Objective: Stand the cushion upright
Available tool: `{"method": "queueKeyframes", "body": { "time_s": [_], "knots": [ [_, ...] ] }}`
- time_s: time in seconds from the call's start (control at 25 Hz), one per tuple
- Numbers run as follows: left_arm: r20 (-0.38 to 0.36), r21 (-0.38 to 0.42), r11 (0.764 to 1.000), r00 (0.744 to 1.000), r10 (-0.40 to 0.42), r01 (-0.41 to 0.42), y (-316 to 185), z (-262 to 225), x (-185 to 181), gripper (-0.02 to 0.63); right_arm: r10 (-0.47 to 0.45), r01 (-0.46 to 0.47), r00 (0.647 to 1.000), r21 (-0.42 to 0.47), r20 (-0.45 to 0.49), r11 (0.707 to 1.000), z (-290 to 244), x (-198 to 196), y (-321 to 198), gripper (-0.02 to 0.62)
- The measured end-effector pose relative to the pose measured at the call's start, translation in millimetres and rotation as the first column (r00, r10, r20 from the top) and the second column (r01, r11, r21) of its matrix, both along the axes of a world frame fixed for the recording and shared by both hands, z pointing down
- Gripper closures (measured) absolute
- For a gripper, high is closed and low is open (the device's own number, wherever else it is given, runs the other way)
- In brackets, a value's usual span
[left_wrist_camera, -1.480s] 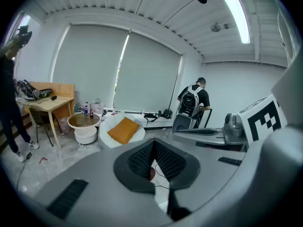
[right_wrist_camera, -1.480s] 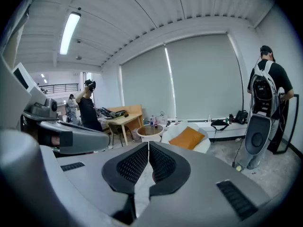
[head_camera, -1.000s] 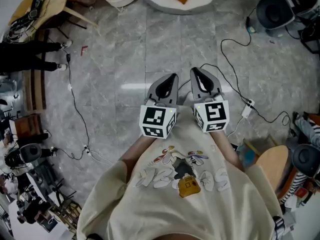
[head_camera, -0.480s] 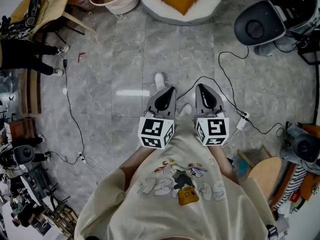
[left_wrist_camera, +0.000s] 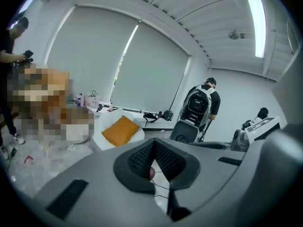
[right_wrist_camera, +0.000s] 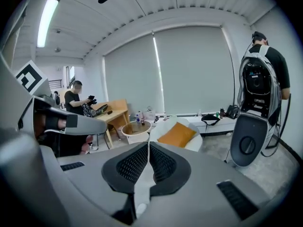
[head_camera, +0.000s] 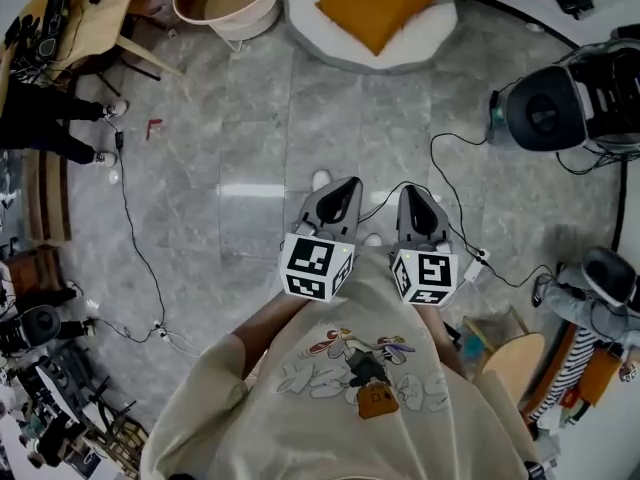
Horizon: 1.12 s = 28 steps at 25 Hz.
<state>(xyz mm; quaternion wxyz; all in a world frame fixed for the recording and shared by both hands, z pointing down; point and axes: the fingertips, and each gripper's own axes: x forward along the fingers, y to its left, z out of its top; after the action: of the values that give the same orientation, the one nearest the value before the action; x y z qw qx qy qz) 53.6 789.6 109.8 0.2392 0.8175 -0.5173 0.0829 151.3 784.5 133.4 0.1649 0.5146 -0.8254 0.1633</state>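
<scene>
Your cushion lies flat on the white seat, well ahead across the floor. It sits roughly midway between your left hand-held gripper and right hand-held gripper. Both have their jaws together and empty, and neither is clearly nearer.

We see a pale round tub at the upper left, a wooden bench beside it, and a black cable trailing over the grey floor.

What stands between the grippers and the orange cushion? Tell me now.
Nothing visible does: only bare grey floor lies between the left gripper, the right gripper and the orange cushion, which rests on a white seat.
</scene>
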Motion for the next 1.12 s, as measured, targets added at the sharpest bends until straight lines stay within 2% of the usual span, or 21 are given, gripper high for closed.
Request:
{"method": "queueKeyframes", "body": {
  "time_s": [0.16,0.4,0.56,0.88,1.12],
  "knots": [
    [-0.024,-0.017,1.000,1.000,-0.015,0.015,-45,0,-49,0.601,0.026,-0.025,0.999,0.030,-0.032,0.999,-11,-35,-42,0.566],
    [-0.022,0.004,0.996,0.996,0.084,-0.084,-88,2,-79,0.601,0.076,-0.075,0.997,0.027,-0.027,0.997,-12,-69,-93,0.566],
    [-0.020,0.023,0.998,0.998,0.066,-0.066,-112,-7,-105,0.601,0.081,-0.081,0.997,0.035,-0.016,0.996,-18,-88,-123,0.566],
    [0.000,0.006,0.998,0.998,0.069,-0.069,-154,-2,-113,0.601,0.032,-0.032,0.999,0.020,-0.012,0.999,-12,-111,-168,0.566],
    [0.025,-0.001,0.999,0.998,0.053,-0.053,-217,6,-115,0.601,0.031,-0.032,0.999,0.017,0.011,0.999,-2,-107,-234,0.566]
  ]
}}
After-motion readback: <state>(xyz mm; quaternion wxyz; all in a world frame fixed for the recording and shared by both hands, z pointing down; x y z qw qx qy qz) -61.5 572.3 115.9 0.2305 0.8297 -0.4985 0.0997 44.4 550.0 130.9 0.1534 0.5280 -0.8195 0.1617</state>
